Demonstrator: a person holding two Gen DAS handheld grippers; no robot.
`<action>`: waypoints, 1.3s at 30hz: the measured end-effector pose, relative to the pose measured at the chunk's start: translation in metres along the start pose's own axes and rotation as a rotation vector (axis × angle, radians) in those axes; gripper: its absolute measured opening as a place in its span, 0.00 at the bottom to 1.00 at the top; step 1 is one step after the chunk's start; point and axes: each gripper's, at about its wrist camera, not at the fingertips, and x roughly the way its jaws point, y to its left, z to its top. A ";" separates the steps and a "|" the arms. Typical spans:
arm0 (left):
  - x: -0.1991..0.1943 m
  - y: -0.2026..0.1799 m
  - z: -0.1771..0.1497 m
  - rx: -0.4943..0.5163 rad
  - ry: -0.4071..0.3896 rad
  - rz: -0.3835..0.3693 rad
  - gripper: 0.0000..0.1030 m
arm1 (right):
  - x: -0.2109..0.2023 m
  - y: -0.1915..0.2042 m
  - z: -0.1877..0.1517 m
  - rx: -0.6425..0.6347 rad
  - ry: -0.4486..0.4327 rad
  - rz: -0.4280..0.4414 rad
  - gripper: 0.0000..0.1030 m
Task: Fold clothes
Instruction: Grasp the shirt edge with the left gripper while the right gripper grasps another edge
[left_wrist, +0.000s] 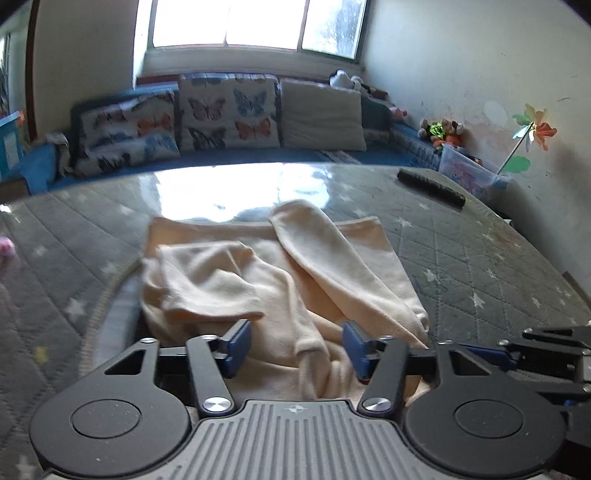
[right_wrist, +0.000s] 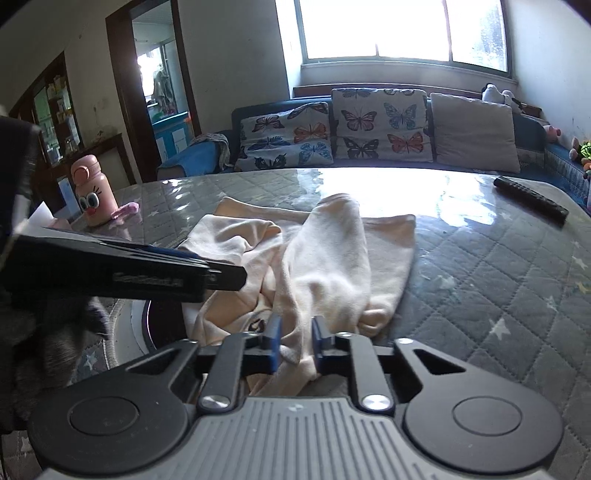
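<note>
A cream garment (left_wrist: 280, 280) lies at centre frame on the quilted tabletop (left_wrist: 498, 266), both sleeves crossed over its body, lower part bunched: partly folded, I judge. The right tool (right_wrist: 295, 341) is clenched on a fold of the garment; the left tool (left_wrist: 297, 347) is spread wide above it. The near hem is hidden.

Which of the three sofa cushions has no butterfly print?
The plain beige cushion, rightmost on the sofa; the other two carry coloured butterflies.

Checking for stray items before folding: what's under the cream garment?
The cream garment lies on the grey quilted table cover. Anything beneath the cloth itself is hidden.
</note>
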 end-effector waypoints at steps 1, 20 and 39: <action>0.003 0.002 -0.001 -0.010 0.013 -0.015 0.30 | -0.002 -0.002 -0.001 0.004 -0.002 0.001 0.09; -0.080 0.023 -0.024 -0.091 -0.144 0.004 0.07 | 0.013 0.028 0.010 -0.084 -0.012 0.031 0.39; -0.140 0.047 -0.108 -0.139 -0.042 0.009 0.07 | -0.074 -0.008 -0.044 -0.012 0.049 0.016 0.02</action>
